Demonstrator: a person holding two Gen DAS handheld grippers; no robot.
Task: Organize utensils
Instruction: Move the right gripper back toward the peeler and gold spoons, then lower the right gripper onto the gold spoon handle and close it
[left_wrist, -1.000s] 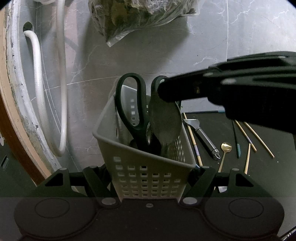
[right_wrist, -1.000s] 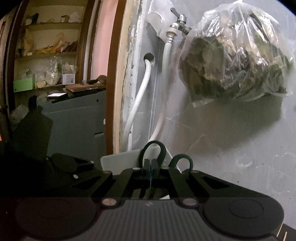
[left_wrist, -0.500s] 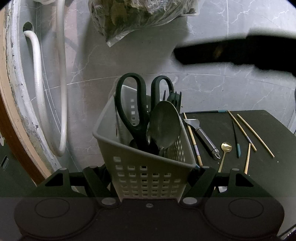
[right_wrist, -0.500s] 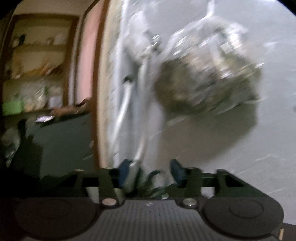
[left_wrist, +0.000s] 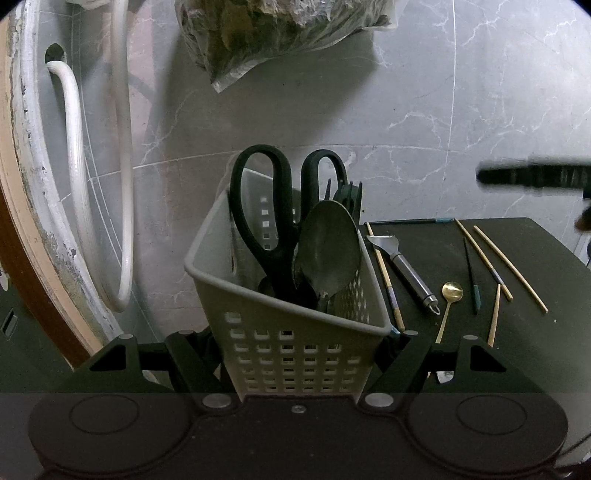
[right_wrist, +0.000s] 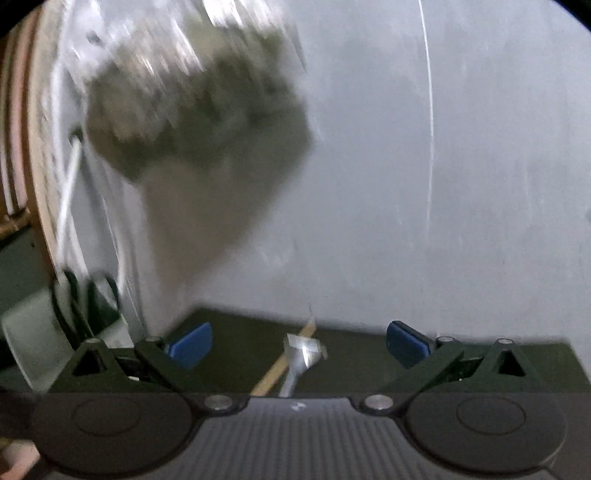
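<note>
The left gripper (left_wrist: 299, 354) clamps the perforated grey plastic caddy (left_wrist: 291, 332), which holds black-handled scissors (left_wrist: 269, 221) and a large dull metal spoon (left_wrist: 328, 251). The right gripper (right_wrist: 299, 345) is opening wide – nothing between its blue pads (right_wrist: 192, 343) – above what looks like a steel peeler (right_wrist: 301, 354) on the dark table (left_wrist: 535, 332), though the view is blurred.

Basket (left_wrist: 295, 354) matt plastic – spoon (left_wrist: 328, 251) dull metal – wall (left_wrist: 406, 110) glossy marble.

Grey marble wall (left_wrist: 406, 92), white hoses (left_wrist: 122, 184), hanging plastic bag (left_wrist: 277, 29), dark table (left_wrist: 498, 350)
</note>
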